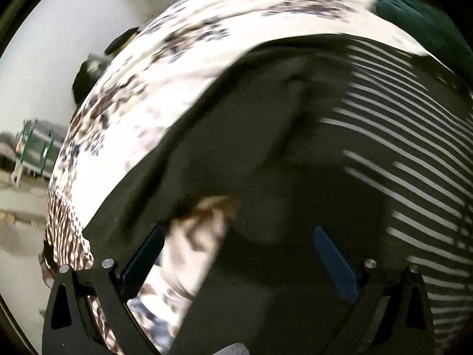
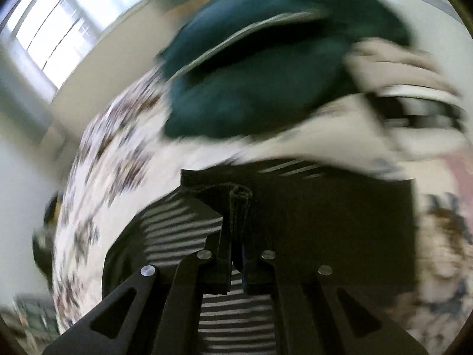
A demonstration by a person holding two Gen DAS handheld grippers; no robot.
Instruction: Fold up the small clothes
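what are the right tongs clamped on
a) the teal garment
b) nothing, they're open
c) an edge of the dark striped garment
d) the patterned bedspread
c: in the right wrist view the right tongs are shut with a bunched fold of the dark striped garment pinched between their tips, while the teal garment lies further off on the patterned bedspread.
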